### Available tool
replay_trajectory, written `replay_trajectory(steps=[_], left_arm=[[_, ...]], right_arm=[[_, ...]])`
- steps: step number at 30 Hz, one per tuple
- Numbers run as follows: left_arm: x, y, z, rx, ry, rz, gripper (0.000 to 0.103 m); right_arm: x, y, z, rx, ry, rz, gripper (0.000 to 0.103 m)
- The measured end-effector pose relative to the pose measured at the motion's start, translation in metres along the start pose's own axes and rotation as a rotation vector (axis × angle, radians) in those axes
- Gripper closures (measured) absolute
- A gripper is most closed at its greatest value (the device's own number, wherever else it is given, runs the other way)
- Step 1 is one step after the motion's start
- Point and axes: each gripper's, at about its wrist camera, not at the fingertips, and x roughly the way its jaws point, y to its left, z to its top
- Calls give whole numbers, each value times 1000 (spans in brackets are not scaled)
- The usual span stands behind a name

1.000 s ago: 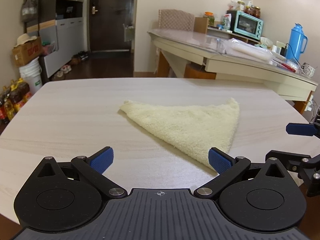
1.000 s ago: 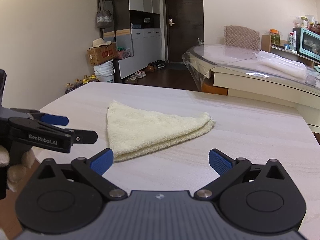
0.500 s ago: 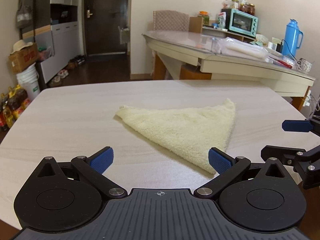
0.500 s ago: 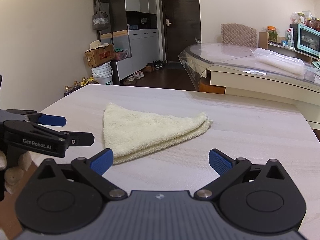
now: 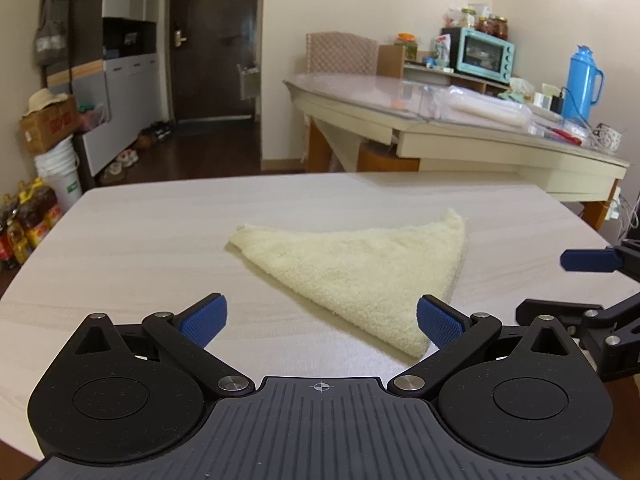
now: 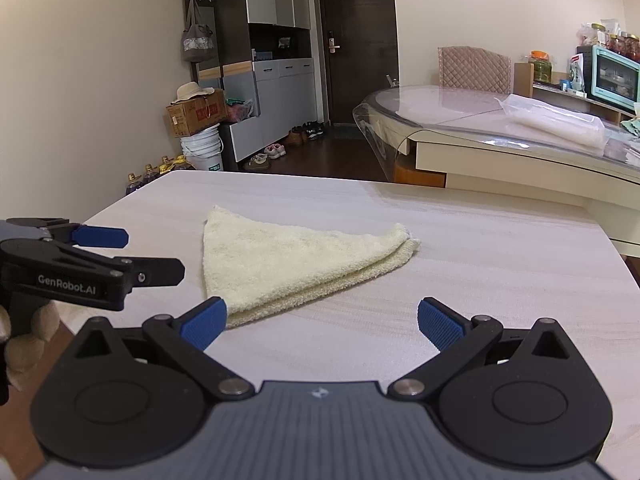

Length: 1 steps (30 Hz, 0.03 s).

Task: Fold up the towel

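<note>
A cream towel (image 5: 360,268) lies folded into a triangle on the pale wood table (image 5: 140,240); it also shows in the right wrist view (image 6: 280,260). My left gripper (image 5: 320,320) is open and empty, held just short of the towel's near corner. My right gripper (image 6: 320,320) is open and empty, near the towel's near edge. Each gripper shows in the other's view: the right one (image 5: 568,284) at the far right, the left one (image 6: 140,256) at the far left, both off the towel.
The table's near and side edges lie close to both grippers. Beyond stands a glass-topped table (image 5: 460,120) with a blue thermos (image 5: 580,80) and a teal oven (image 5: 484,54). Boxes, a bucket (image 6: 202,150) and bottles stand on the floor at the left.
Both grippers have drawn back a little and risen slightly. The towel lies as before, and both grippers stay open.
</note>
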Motion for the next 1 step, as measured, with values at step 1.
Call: replay_trajectory(steps=[1], left_arm=[[0, 0, 0, 1, -2, 2, 0]], right_arm=[[1, 0, 0, 0, 1, -1, 0]])
